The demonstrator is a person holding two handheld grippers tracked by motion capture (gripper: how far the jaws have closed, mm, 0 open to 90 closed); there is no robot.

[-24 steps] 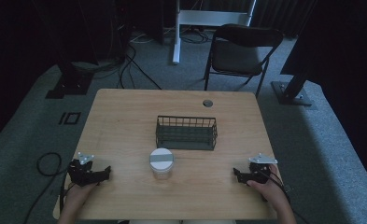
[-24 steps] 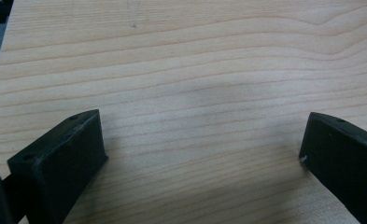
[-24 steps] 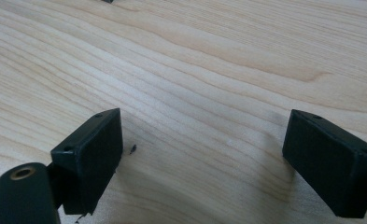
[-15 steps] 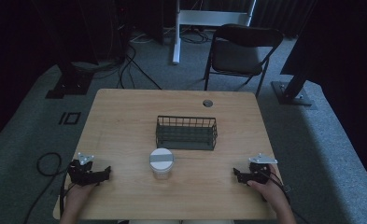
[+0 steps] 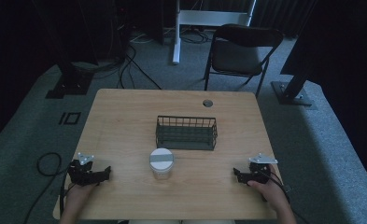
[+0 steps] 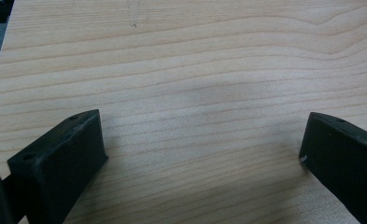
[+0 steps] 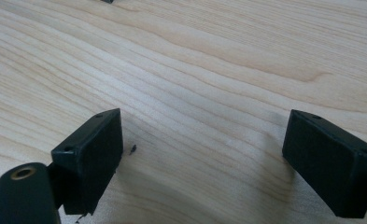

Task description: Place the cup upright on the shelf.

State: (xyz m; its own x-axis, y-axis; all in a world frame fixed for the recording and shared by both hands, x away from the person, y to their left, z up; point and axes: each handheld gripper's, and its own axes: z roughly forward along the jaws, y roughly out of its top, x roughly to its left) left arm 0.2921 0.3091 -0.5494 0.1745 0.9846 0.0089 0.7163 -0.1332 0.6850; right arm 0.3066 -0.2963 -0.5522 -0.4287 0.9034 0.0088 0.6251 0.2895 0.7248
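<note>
We see the left gripper (image 5: 107,173) and the right gripper (image 5: 236,174) resting wide open and empty at the near left and right of the light wooden table (image 5: 125,121), with the clear white-lidded jar (image 5: 161,162) between them, well apart from both, just near of the dark wire basket (image 5: 186,132).

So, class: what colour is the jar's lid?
White, with a grey band across it; the jar's lid shows best in the high view.
</note>
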